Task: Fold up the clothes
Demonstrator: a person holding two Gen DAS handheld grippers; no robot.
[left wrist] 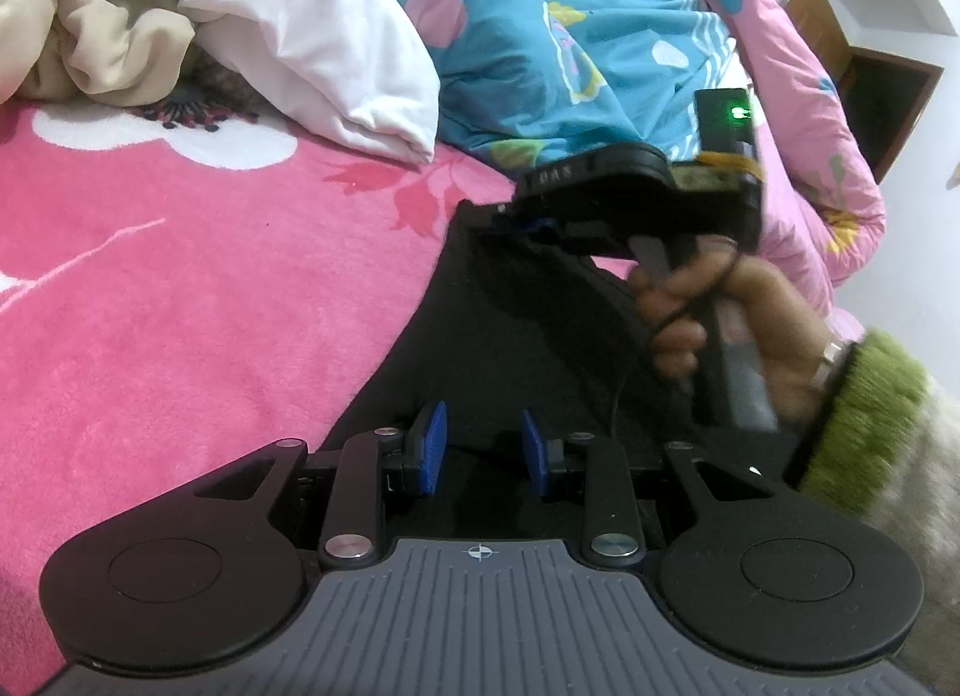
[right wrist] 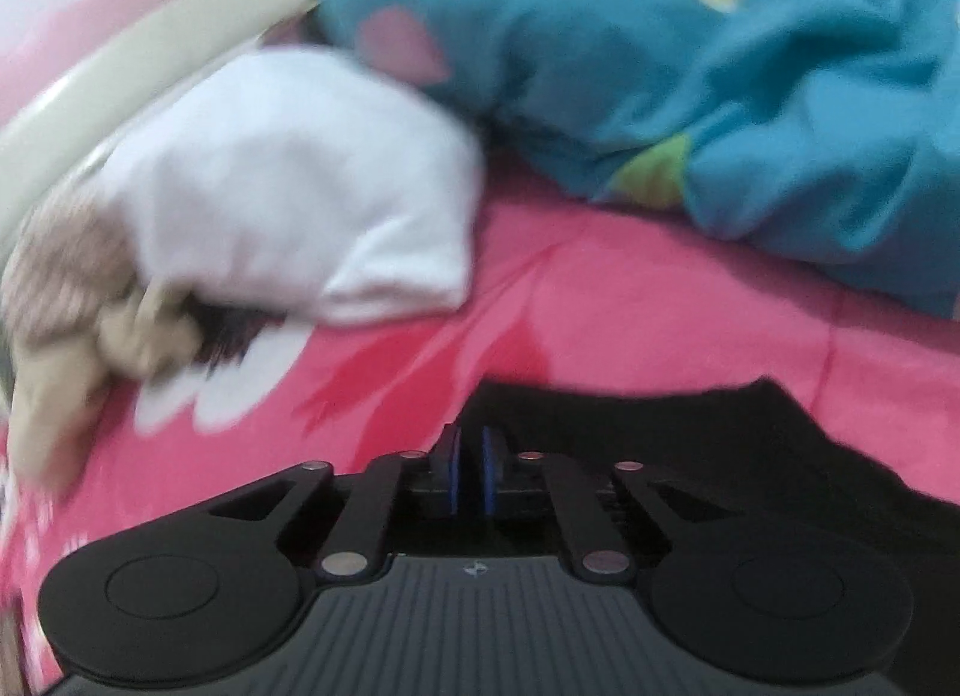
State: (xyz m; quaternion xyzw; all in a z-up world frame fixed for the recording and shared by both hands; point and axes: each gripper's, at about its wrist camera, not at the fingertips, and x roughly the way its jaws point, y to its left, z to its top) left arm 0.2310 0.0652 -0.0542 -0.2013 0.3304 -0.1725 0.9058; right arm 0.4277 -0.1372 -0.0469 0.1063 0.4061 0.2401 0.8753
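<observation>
One black garment (left wrist: 510, 336), spread on one pink fleece blanket (left wrist: 180, 288) with white flower prints, running from the lower centre of the left wrist view up toward the middle. In the right wrist view, the same dark cloth (right wrist: 690, 456) filling the lower centre and lower right.

Two grippers. Left gripper (left wrist: 477, 447) at the bottom centre of its own view, two blue pads (left wrist: 432, 444) standing partly apart over the black cloth; cannot tell whether anything is pinched between them. Right gripper (left wrist: 522, 219) seen in the left wrist view at centre right, tips down at the upper edge of the black garment, held by one hand (left wrist: 720, 324) with a green furry cuff (left wrist: 864, 402) at the wrist. In its own view, right gripper (right wrist: 471, 471) with pads pressed nearly together at the garment's edge; blurred, so a fold of cloth between them cannot be confirmed.

Behind, in the upper part of both views: one white pillow (left wrist: 312, 30) upper left of centre, one blue quilt (left wrist: 540, 36) with coloured patterns upper centre, one beige bundle of cloth (left wrist: 90, 48) at far upper left, one pink quilt (left wrist: 798, 96) at upper right.
</observation>
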